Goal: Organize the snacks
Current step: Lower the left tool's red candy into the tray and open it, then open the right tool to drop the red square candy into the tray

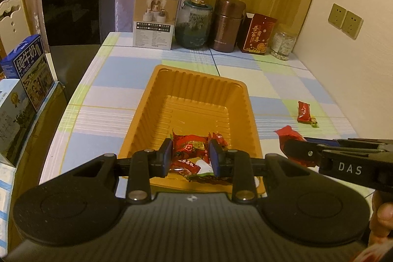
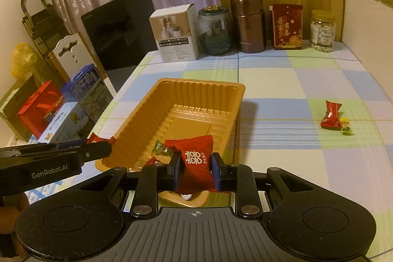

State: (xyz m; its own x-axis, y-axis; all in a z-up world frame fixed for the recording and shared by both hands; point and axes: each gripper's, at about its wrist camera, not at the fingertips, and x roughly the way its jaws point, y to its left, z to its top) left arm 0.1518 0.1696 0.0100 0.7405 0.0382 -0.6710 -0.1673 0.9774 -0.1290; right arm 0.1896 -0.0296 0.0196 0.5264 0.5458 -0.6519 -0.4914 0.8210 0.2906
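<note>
Clenched between the pads of the right gripper (image 2: pixel 196 167): a red double-happiness candy (image 2: pixel 194 151), hanging over the near end of the orange plastic tray (image 2: pixel 203 84). Likewise pinched by the left gripper (image 1: pixel 190 157): a red flower-print candy (image 1: pixel 189 145), above the tray's near corner, with more wrapped sweets lying just below the jaws.

Probably very light, each piece: crinkly glossy film around a small firm core, with soft, flattened crimped ends. Likely slippery at those ends, so best taken across the puffed middle, as here, with modest squeeze; little fragility to fear beyond a crushed wrapper. Likely to drop straight down once released, and to land quietly on the ribbed floor.

Well ahead and to the right of the right jaws, on the checked tablecloth (image 2: pixel 270 80): a loose red candy (image 2: pixel 331 116), with a tiny green sweet (image 2: pixel 346 131) touching or just beside it. Flat-lying, so easier pinched across its narrow waist.
</note>
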